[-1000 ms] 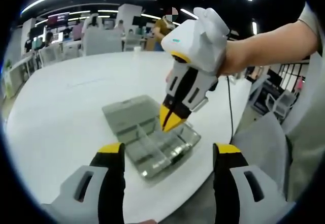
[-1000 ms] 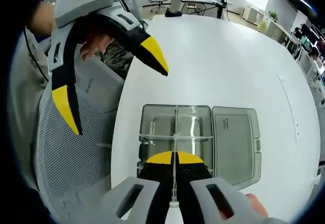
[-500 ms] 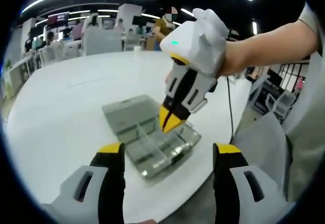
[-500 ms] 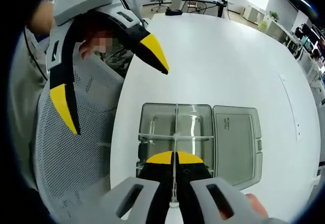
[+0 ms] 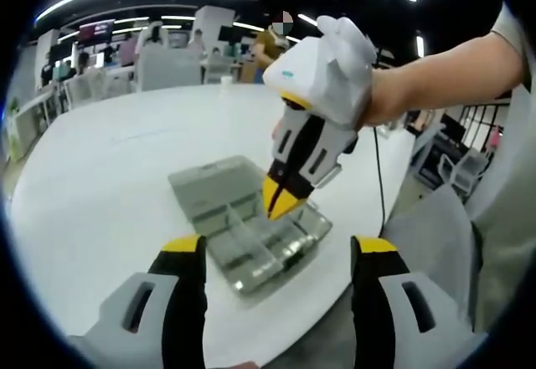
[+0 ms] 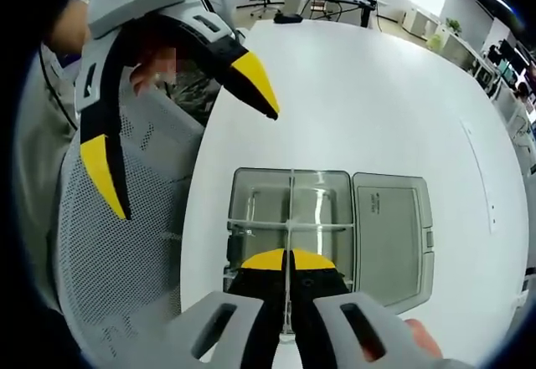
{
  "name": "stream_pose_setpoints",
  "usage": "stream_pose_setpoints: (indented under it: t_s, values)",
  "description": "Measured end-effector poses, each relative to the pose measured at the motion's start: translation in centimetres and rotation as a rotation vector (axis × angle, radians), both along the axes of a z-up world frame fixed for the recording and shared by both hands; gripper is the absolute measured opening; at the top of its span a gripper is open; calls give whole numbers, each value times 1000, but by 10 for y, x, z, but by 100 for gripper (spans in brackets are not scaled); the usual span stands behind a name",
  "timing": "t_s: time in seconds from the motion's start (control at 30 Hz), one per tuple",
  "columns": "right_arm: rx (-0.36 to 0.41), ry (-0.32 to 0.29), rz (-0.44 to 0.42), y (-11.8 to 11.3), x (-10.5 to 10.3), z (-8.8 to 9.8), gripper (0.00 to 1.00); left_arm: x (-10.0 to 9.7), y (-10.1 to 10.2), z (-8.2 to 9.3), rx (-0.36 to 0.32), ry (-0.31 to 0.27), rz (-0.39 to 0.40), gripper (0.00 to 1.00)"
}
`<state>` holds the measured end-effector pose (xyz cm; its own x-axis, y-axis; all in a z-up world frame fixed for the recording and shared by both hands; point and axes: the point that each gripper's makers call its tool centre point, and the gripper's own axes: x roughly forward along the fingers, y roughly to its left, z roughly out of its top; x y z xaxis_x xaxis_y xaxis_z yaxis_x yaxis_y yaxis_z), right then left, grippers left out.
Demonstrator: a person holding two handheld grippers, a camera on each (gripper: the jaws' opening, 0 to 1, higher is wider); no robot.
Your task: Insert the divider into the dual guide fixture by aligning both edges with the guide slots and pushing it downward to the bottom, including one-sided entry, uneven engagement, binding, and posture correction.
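- Bright office space with desks and chairs lies behind a round white bench point(image 6: 377, 93).
- On the bench, near its edge, sits a clear plastic fixture box point(image 6: 289, 214), its hinged lid point(image 6: 389, 231) lying open flat beside it.
- Inside the box, thin clear walls cross and split it into compartments; what lies in them cannot be told.
- Standing on edge in the box is the divider point(image 6: 287, 243), a thin, see-through strip running from the crosswall back toward the right gripper.
- The right gripper point(image 5: 280, 200) points steeply down over the box, its yellow-tipped fingers point(image 6: 306, 262) pressed together on the divider's near end.
- The left gripper point(image 5: 276, 256) hovers off the bench's edge beside the box, fingers point(image 5: 184, 248) wide apart and holding nothing.
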<state>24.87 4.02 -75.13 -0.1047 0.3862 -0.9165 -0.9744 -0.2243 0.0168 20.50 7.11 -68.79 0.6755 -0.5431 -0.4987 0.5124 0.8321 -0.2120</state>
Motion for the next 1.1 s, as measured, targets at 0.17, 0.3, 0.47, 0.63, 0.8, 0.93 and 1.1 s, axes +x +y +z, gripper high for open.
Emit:
stream_pose_setpoints:
  t_s: [0.17,0.3,0.47,0.63,0.8,0.93,1.1]
  values:
    - [-2,0,0,0,0,-1,0,1,0,-1,1,1,-2,68]
    - [-4,0,0,0,0,-3,0,1,0,-2,1,2,-3,68]
    - [-6,2,0,0,0,-5,0,2,0,-3,1,4,-3,68]
    - [-9,1,3,-1,1,-8,0,2,0,-4,2,6,-4,68]
    - [-13,1,2,-1,1,-11,0,2,0,-6,0,9,-4,68]
    - [-15,-1,5,-1,2,-13,0,2,1,-7,0,12,-2,68]
    - [-18,-1,5,-1,2,-16,0,1,1,-7,-1,14,0,68]
